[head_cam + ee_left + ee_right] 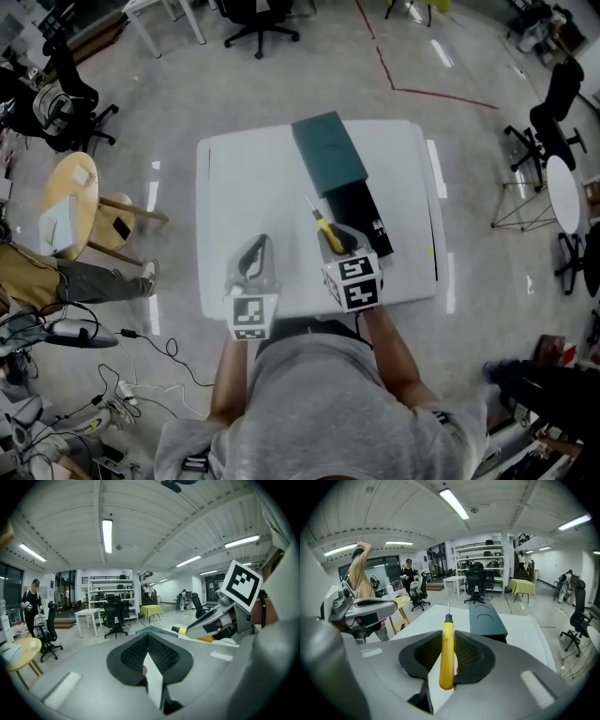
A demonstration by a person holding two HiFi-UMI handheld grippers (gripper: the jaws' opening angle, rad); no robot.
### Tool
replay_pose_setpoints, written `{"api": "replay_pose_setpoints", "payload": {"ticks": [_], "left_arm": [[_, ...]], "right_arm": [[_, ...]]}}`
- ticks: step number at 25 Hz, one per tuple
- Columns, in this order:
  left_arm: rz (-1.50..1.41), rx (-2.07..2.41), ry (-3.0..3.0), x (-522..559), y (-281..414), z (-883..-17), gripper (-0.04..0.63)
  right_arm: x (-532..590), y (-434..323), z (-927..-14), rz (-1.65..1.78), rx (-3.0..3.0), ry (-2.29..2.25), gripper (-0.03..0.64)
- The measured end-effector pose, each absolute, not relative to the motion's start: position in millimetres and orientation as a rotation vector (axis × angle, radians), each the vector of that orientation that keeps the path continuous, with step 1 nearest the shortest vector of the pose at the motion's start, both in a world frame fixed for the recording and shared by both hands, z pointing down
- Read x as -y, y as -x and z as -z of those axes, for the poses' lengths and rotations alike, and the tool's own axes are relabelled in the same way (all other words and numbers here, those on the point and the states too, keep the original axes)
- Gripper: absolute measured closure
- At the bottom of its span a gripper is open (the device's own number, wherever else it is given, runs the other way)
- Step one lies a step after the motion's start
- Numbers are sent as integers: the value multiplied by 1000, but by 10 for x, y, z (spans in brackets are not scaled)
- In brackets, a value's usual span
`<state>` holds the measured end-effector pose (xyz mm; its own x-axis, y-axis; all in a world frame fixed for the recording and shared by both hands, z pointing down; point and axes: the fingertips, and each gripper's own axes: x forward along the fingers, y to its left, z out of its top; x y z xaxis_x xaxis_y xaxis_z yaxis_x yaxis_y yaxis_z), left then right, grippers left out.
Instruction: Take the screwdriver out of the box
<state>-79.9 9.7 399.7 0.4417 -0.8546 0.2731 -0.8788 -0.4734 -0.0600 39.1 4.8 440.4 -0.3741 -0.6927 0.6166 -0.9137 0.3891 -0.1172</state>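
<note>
One screwdriver (447, 660) clamped in right gripper (448, 634), left gripper (148, 641) closed empty, box (361, 214) partly under lid (328, 150)

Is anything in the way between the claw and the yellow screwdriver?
Nothing visible is. The right claw is clamped on the screwdriver by its handle, with the box lying beyond it.
</note>
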Motion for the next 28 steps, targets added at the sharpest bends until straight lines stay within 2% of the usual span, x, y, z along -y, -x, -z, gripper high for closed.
{"api": "replay_pose_setpoints", "payload": {"ticks": [28], "left_arm": [[-452, 1649, -2393, 821, 1563, -4384, 583]], "right_arm": [[1027, 506, -4765, -659, 2224, -1146, 535]]}}
